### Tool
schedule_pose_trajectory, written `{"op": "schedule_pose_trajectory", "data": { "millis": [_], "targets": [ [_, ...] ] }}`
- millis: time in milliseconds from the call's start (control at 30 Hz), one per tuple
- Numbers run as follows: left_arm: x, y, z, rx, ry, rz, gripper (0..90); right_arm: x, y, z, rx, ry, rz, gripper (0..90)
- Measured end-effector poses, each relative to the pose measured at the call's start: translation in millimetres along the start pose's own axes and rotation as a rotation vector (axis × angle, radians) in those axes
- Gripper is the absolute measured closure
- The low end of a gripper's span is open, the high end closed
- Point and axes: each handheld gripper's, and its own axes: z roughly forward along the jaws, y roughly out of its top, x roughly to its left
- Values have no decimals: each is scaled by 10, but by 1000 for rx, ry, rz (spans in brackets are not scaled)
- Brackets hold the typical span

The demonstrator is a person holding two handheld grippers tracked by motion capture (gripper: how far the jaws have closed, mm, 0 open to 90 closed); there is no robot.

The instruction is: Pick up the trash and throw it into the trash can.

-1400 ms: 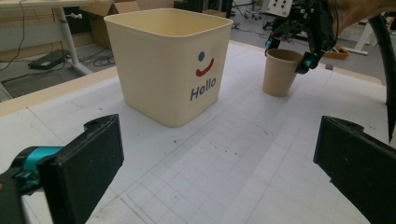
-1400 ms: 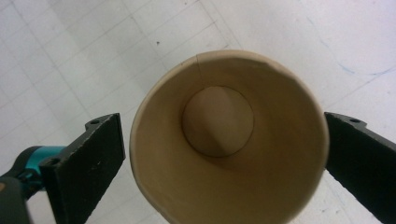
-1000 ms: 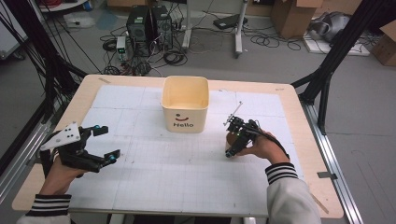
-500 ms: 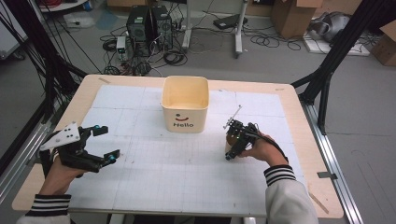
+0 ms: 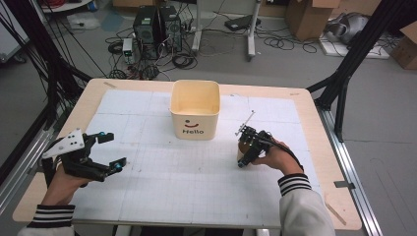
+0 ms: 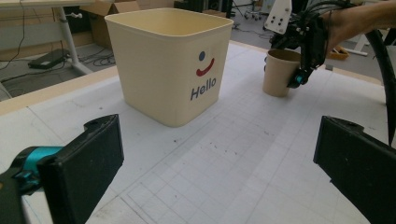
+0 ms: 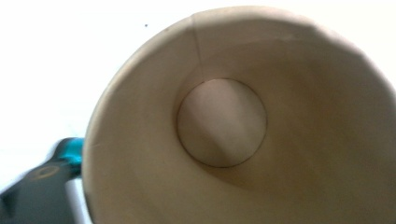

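Right tool (image 5: 244,153) jaws just closed onto paper cup (image 6: 280,72), cream tub (image 5: 194,109) nearby; left tool (image 5: 109,151) released, apart.

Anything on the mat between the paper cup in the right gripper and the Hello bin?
Nothing visible. The paper cup stands upright in the right gripper, and bare mat lies between it and the bin.

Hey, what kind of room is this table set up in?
Probably a lab or workshop: computer towers and tangled cables sit on the floor, cardboard boxes stand behind, and black frame struts flank the table.
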Motion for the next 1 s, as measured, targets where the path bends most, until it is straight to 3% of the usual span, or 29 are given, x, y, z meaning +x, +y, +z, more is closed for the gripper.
{"op": "schedule_pose_trajectory", "data": {
  "millis": [300,467,1000],
  "targets": [
    [2,-1,-2,-1,0,-2,21,-4,-6,-35,-3,8,7,271],
    [1,-1,0,0,0,-2,21,0,-10,-50,-5,-9,-13,322],
    [4,-3,3,-3,0,-5,21,21,20,-102,-3,3,-8,342]
  ]
}}
